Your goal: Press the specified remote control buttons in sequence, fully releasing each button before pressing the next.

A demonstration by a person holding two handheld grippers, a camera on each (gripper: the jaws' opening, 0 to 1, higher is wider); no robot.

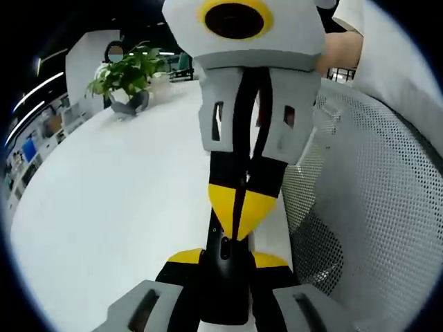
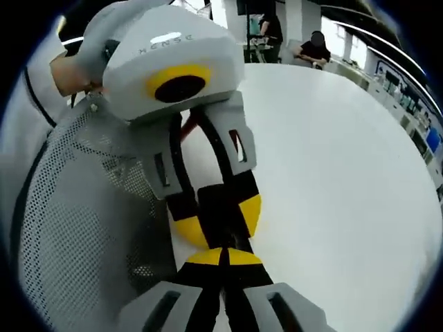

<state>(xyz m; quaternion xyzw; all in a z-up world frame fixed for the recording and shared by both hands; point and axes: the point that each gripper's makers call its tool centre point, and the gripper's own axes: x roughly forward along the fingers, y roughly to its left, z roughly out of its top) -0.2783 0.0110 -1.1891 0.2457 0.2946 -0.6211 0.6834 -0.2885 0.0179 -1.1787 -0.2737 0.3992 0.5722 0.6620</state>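
Clamped between the jaws of the left claw (image 1: 227, 260) sits the remote (image 1: 225, 280), a slim black bar held by its long edges above the table (image 1: 104, 207). In the left gripper view the right claw (image 1: 239, 207) comes down from the top, its yellow tips together in one blunt point that seems to rest on the remote's face. I cannot make out which button is under it.

The remote is probably light, stiff and smooth-sided, so it could slide or twist under a hard push. The edge hold suits it, low enough to leave the buttons bare.

Beside both claws, a mesh chair (image 1: 367, 207) crowds one side and could catch an elbow. Farther off, the table runs bare to a plant (image 1: 128, 76) at its far end. People (image 2: 315, 48) sit well beyond.
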